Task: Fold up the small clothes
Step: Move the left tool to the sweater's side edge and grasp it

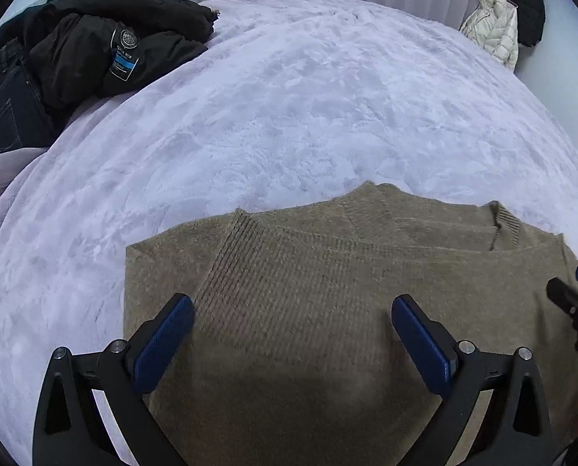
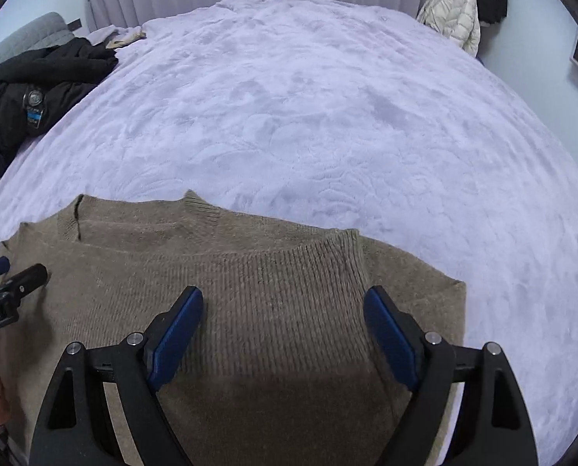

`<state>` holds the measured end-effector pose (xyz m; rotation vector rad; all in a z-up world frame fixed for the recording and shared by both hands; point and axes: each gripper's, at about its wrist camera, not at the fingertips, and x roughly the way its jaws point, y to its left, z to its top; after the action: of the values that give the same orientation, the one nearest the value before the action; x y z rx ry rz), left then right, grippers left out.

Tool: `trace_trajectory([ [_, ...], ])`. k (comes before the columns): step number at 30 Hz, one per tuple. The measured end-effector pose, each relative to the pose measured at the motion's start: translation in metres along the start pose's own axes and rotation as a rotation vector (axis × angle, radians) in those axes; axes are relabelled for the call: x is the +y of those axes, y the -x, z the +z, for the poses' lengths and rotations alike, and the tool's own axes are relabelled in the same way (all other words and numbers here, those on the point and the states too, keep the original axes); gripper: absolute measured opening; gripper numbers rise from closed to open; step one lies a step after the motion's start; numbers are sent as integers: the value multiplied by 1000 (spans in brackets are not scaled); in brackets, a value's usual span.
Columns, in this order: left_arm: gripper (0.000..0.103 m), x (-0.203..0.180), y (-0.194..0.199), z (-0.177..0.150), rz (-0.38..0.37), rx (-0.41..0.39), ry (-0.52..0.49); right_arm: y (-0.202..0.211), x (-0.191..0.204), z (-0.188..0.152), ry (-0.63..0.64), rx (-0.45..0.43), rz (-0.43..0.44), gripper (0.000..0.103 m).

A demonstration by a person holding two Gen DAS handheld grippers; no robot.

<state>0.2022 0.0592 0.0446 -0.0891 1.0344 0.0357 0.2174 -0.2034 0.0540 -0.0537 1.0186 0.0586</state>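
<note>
Left gripper [image 1: 293, 343] and right gripper [image 2: 283, 336]: jaws spread wide, holding nothing, with folded brown sweater [image 1: 328, 291] lying between and under them.

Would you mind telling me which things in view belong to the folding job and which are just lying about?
Belonging to the job:
- tan knit sweater, lying partly folded on the bed
- left tongs, open over it
- right tongs, open over it

Just lying about:
- black jacket
- dark jeans
- cream puffer coat, hanging by the wall
- lavender blanket
</note>
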Motion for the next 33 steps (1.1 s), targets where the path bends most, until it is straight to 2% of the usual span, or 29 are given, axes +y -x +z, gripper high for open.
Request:
trace_trajectory([
  [4, 103, -2, 20, -18, -30, -31, -14, 28, 35, -25, 95, -38, 37, 88],
  [9, 103, 1, 9, -32, 15, 28, -21, 18, 62, -53, 151, 15, 38, 88],
  [11, 103, 8, 5, -42, 8, 55, 4, 18, 61, -63, 152, 5, 29, 88],
  [17, 103, 14, 24, -74, -8, 26, -9, 37, 45, -88, 119, -1, 34, 88],
  [20, 103, 17, 33, -88, -24, 24, -15, 49, 42, -106, 139, -38, 14, 89],
  [24, 103, 39, 61, -103, -51, -24, -25, 61, 40, -129, 149, -39, 5, 90],
  [27, 103, 74, 64, -98, -18, -36, 18, 67, 41, -145, 186, -28, -5, 91],
  [31, 103, 120, 33, -88, -100, 82, 205, 77, 34, -147, 150, -21, 31, 91],
  [33, 103, 121, 23, -79, -129, 89, 222, 78, 33, -145, 126, -23, 46, 91],
])
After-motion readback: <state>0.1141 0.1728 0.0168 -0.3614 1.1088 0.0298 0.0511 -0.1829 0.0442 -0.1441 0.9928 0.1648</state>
